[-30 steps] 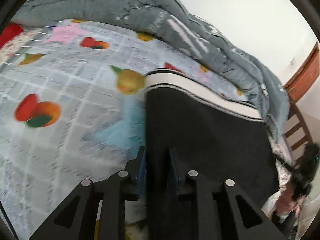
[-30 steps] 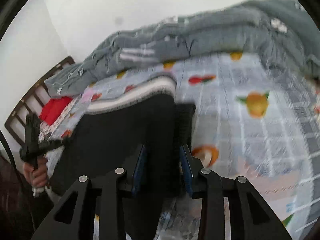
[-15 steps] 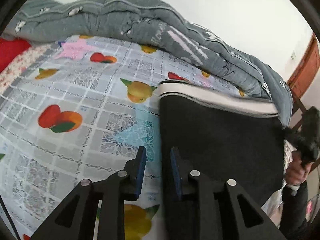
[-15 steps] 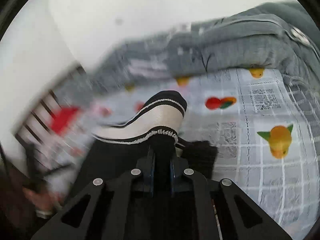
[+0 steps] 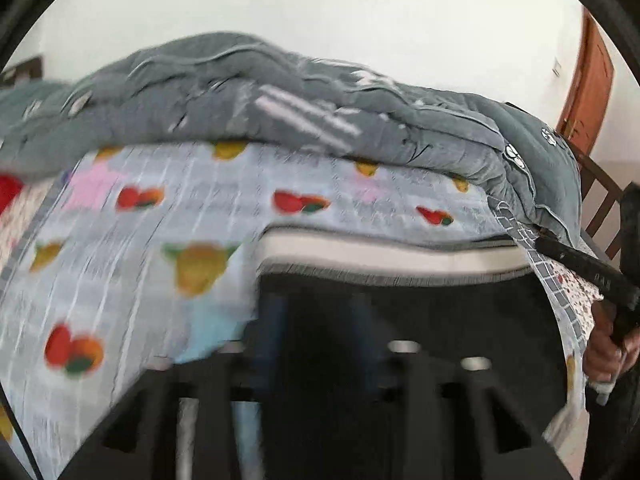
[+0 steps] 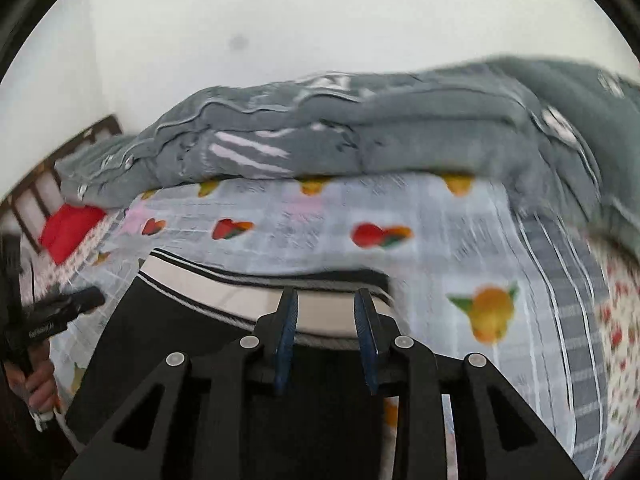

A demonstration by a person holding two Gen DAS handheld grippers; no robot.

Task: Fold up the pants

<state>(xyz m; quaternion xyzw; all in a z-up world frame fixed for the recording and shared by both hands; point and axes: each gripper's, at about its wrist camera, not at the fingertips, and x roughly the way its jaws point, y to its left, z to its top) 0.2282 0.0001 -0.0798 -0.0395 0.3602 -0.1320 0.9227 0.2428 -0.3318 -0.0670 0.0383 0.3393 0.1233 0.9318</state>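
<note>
The black pants [image 6: 192, 344] lie folded flat on the bed [image 6: 460, 240], white-striped waistband towards the grey quilt [image 6: 360, 136] along the far edge. Both tools are letting go: the left tool [image 5: 320, 344] and right tool [image 6: 326, 336] have jaws opening with nothing pinched between them. The fold looks laid; next, I'd judge, comes regripping an end to halve it again.

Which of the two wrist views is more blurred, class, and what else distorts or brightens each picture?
Left wrist view: heaviest motion blur, the left gripper and the pants smeared; fisheye bends the bed sheet. Right wrist view: the right gripper is sharp, the grey quilt streaked at the right; the white wall looks bright, daylight soft, no hard shadows.
</note>
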